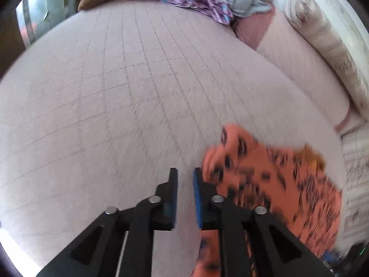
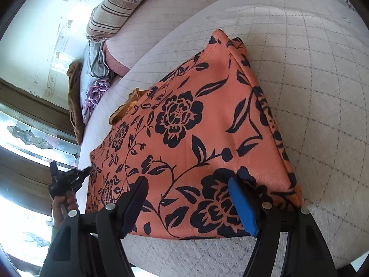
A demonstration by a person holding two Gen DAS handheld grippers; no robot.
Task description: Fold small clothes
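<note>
The orange floral garment (image 2: pixel 196 138) is laid folded flat on the quilted mattress (image 2: pixel 311 80); the right gripper (image 2: pixel 188 198) is held spread wide above its near edge, nothing grasped; the left gripper (image 1: pixel 185 184) is narrowly parted, empty, beside the cloth.

**No readable text in either view**

No words, labels, brand names, numbers or signs can be read in the left wrist view or the right wrist view. The orange cloth (image 2: pixel 196 138) carries only a black flower print, and the quilted bed cover (image 1: pixel 115 92) shows only stitched lines.
</note>
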